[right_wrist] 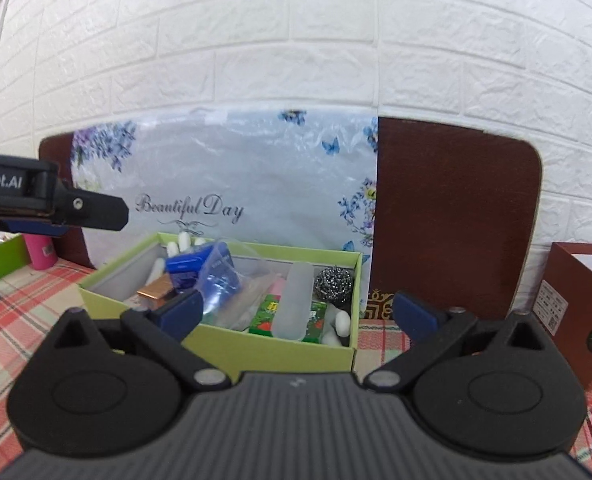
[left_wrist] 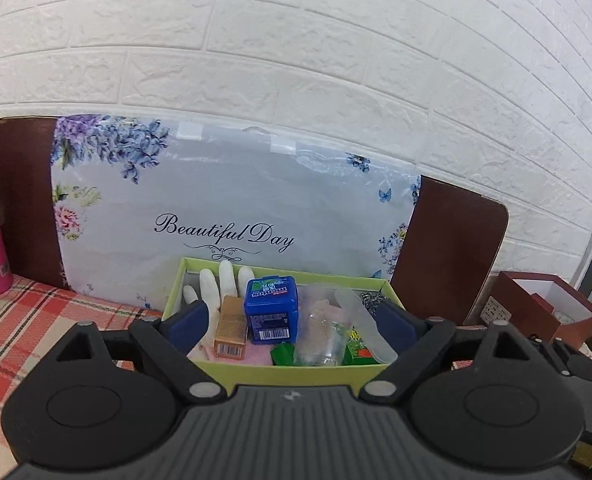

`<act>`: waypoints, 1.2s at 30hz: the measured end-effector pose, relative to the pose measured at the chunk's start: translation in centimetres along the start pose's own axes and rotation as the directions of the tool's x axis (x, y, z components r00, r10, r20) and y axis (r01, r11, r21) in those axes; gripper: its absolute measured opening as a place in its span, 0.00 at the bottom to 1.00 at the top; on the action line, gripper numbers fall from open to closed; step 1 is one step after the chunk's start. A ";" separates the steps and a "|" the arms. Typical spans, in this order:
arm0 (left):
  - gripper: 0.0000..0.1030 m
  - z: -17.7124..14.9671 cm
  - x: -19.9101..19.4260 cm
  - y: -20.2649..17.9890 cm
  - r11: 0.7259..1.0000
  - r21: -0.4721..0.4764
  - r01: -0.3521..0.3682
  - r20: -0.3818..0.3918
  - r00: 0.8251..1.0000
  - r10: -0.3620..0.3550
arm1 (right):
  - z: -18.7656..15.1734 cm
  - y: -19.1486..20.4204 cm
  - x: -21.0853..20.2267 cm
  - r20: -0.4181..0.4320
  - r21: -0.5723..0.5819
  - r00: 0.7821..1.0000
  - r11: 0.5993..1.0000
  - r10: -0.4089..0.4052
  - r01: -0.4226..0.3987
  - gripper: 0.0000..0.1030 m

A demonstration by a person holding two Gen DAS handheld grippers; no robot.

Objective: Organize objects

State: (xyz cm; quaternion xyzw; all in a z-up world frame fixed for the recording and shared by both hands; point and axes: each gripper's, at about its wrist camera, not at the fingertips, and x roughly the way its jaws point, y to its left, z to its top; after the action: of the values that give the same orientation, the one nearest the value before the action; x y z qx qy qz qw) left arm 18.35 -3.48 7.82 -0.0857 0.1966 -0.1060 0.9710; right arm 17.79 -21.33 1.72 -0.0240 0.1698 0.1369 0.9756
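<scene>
Green box (left_wrist: 292,374) sits on the checked tablecloth (left_wrist: 24,320), near me. Left to right inside: soft white glove (left_wrist: 216,292); stiff, light blue tub (left_wrist: 272,312), grip its flat sides; slippery clear bag (left_wrist: 323,332). Left gripper (left_wrist: 292,320) and right gripper (right_wrist: 296,312) gape wide, empty.

Floral panel (left_wrist: 232,200), standing against the wall directly behind the green box (left_wrist: 296,374): black script "Beautiful Day" over a scroll flourish, legible in both wrist views. Blue container (left_wrist: 272,310), inside the green box: white brand lettering on its top, seen upside down and not surely legible, with a barcode on its front face; the copper carton (left_wrist: 230,334) beside it also bears a barcode, digits too small to read. Left gripper (right_wrist: 92,210), left of the green box in the right wrist view: white lettering "Robot.AI", its start cut off at the frame edge.
</scene>
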 end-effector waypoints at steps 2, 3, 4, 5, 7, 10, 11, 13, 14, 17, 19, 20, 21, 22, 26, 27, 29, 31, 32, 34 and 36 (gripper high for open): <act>0.99 -0.6 -2.1 0.4 0.998 -0.047 0.042 -0.014 0.999 -0.042 | -0.1 0.5 -2.1 0.009 0.007 1.000 1.000 0.002 -0.002 1.00; 0.99 -1.0 -3.0 0.5 0.996 -0.064 0.056 -0.021 0.998 -0.057 | -0.3 0.7 -3.1 0.012 0.009 1.000 1.000 0.000 0.000 1.00; 0.99 -1.5 -4.0 0.5 0.996 -0.073 0.055 -0.026 0.998 -0.057 | -0.5 1.0 -4.1 0.013 0.010 1.000 1.000 -0.002 0.002 1.00; 1.00 -2.1 -4.7 0.4 0.997 -0.066 0.042 -0.029 0.999 -0.044 | -0.8 1.2 -4.9 0.011 0.010 1.000 1.000 -0.006 0.006 1.00; 1.00 -3.4 -6.3 -0.3 1.000 0.005 -0.011 -0.039 0.999 0.011 | -1.5 1.7 -6.5 -0.002 0.006 1.000 1.000 -0.016 0.016 1.00; 1.00 -5.6 -7.9 -1.2 0.991 0.097 -0.091 -0.071 0.993 0.099 | -2.8 2.4 -8.7 -0.015 0.003 1.000 1.000 -0.024 0.024 1.00; 1.00 -6.3 -8.3 -1.2 0.988 0.110 -0.104 -0.085 0.990 0.114 | -3.3 2.6 -9.4 -0.025 0.006 0.999 1.000 -0.027 0.027 1.00; 1.00 -7.5 -8.9 -1.2 0.987 0.113 -0.113 -0.113 0.986 0.126 | -4.2 2.9 -10.4 -0.044 0.018 0.999 0.999 -0.028 0.029 1.00; 1.00 -7.9 -9.0 -1.0 0.988 0.106 -0.116 -0.126 0.983 0.130 | -4.7 2.9 -10.8 -0.053 0.026 0.998 0.999 -0.029 0.031 1.00; 1.00 -8.9 -9.4 -0.7 0.986 0.101 -0.131 -0.154 0.977 0.146 | -5.9 3.3 -11.8 -0.081 0.038 0.996 0.998 -0.041 0.044 1.00; 1.00 -9.4 -9.5 -0.6 0.982 0.117 -0.152 -0.163 0.972 0.170 | -6.5 3.5 -12.3 -0.099 0.041 0.994 0.998 -0.052 0.056 1.00; 1.00 -9.6 -9.6 -0.5 0.979 0.122 -0.162 -0.168 0.969 0.182 | -6.7 3.6 -12.4 -0.107 0.043 0.993 0.997 -0.053 0.058 1.00; 1.00 -9.7 -9.6 -0.4 0.977 0.125 -0.171 -0.173 0.966 0.191 | -6.8 3.7 -12.6 -0.111 0.044 0.992 0.997 -0.052 0.058 1.00; 1.00 -9.8 -9.7 -0.3 0.976 0.126 -0.178 -0.177 0.964 0.199 | -7.0 3.8 -12.8 -0.113 0.048 0.992 0.997 -0.052 0.057 1.00; 1.00 -9.9 -10.3 0.1 0.973 0.119 -0.199 -0.179 0.959 0.218 | -7.2 4.2 -13.3 -0.116 0.050 0.992 0.997 -0.046 0.052 1.00; 1.00 -9.9 -10.4 0.2 0.971 0.124 -0.204 -0.177 0.958 0.224 | -7.2 4.3 -13.3 -0.115 0.048 0.992 0.997 -0.047 0.052 1.00; 1.00 -9.9 -10.6 0.1 0.965 0.140 -0.220 -0.168 0.956 0.242 | -7.0 4.5 -13.4 -0.112 0.046 0.993 0.998 -0.043 0.049 1.00; 1.00 -9.9 -10.7 0.0 0.961 0.153 -0.230 -0.163 0.953 0.254 | -7.0 4.8 -13.3 -0.114 0.049 0.993 0.998 -0.039 0.044 1.00; 1.00 -10.0 -10.7 0.0 0.961 0.152 -0.233 -0.164 0.953 0.257 | -7.0 4.9 -13.3 -0.116 0.048 0.993 0.998 -0.037 0.043 1.00; 1.00 -10.0 -10.7 0.1 0.963 0.143 -0.227 -0.167 0.954 0.249 | -7.0 5.0 -13.3 -0.118 0.044 0.992 0.998 -0.036 0.041 1.00; 1.00 -10.1 -10.8 0.0 0.965 0.142 -0.219 -0.170 0.955 0.242 | -7.1 5.1 -13.2 -0.119 0.041 0.992 0.998 -0.034 0.039 1.00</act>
State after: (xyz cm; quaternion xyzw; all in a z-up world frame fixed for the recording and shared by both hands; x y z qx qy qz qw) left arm 4.60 -2.15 2.54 0.0076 0.2881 -0.0111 0.9575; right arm 2.11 -20.49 -0.47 -0.0139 0.2297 0.1134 0.9665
